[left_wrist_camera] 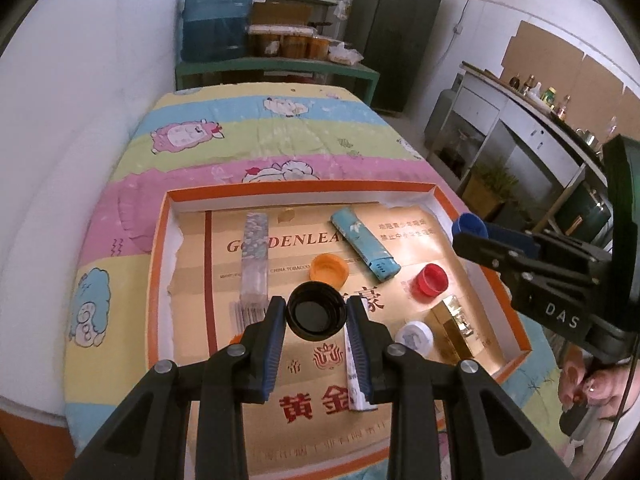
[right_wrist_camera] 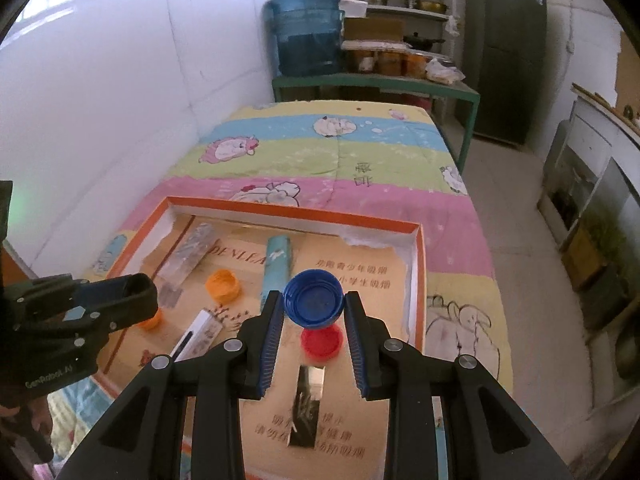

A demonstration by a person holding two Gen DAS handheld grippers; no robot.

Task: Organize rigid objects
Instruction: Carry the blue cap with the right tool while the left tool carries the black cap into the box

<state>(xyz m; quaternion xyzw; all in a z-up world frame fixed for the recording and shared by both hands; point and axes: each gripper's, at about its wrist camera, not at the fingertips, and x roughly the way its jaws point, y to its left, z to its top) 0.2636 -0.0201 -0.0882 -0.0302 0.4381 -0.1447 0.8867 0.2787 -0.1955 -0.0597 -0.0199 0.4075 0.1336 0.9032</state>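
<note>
A: What is the left claw doing?

B: It is clamping a black cap between its fingertips, open side facing the camera, and holding it above the orange-rimmed box.

A: And the right claw?

B: It is gripping a blue cap the same way, hollow side showing, over the right part of the box. A red cap is lying just below it on the gold lining.

A: What else is sitting in the box?

B: From the left view, an orange cap is lying just beyond the black one, a blue lighter is lying slantwise to its right, and a clear patterned stick is stretching along the left. A white cap and a gold packet are sitting beside each other near the right wall, close to the red cap.

A: Where is the box resting?

B: It is lying on a bed covered with a striped cartoon-sheep quilt.
</note>
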